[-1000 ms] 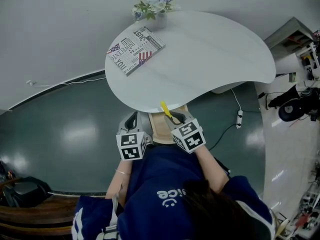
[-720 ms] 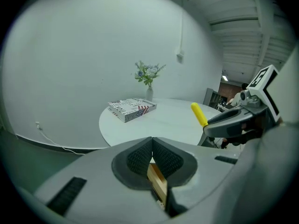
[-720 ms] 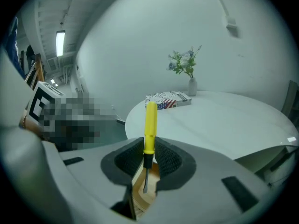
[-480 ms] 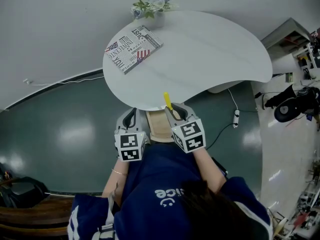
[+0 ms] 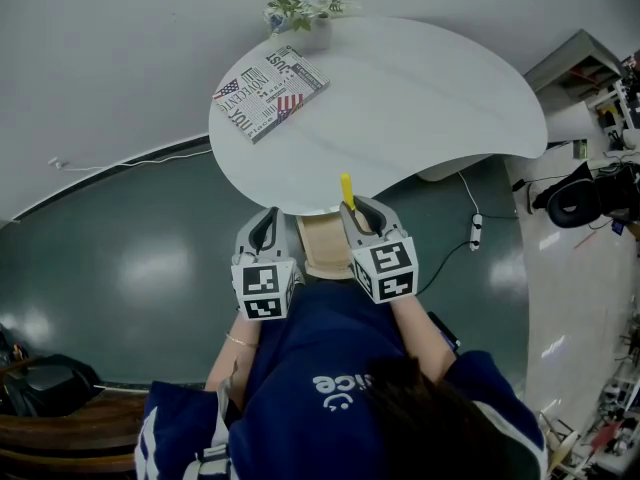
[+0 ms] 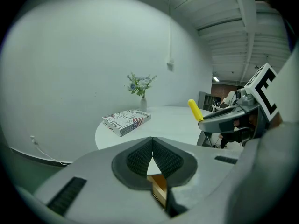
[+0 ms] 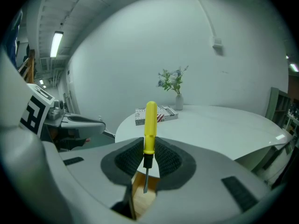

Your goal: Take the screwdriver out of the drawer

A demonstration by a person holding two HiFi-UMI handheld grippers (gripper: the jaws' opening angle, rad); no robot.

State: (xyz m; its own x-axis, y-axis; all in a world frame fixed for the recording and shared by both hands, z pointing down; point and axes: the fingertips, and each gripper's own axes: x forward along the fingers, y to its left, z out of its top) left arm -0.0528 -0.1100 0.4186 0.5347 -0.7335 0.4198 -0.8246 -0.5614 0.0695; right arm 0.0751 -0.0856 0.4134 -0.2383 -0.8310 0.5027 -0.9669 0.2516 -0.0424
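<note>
A screwdriver [image 7: 150,125] with a yellow handle and dark blade stands upright between the pads of my right gripper [image 7: 148,155], which is shut on its lower handle. In the head view the yellow handle [image 5: 347,189] pokes over the near edge of the white table [image 5: 420,98], above the open wooden drawer [image 5: 322,248]. The drawer [image 7: 142,197] shows below the blade tip. My left gripper [image 5: 268,220] hovers beside the drawer's left side. Its pads [image 6: 140,157] meet at the tips with nothing between them, and the right gripper [image 6: 229,118] appears to its right.
A printed book [image 5: 270,93] lies at the table's far left, a small vase of flowers [image 5: 300,3] behind it. The floor around is dark green, with a cable and plug [image 5: 478,233] at the right. Shelves and equipment [image 5: 600,188] stand at the far right.
Both grippers have risen, and the right one has tipped up. The screwdriver's yellow handle has come up from the drawer to overlap the table's edge.
</note>
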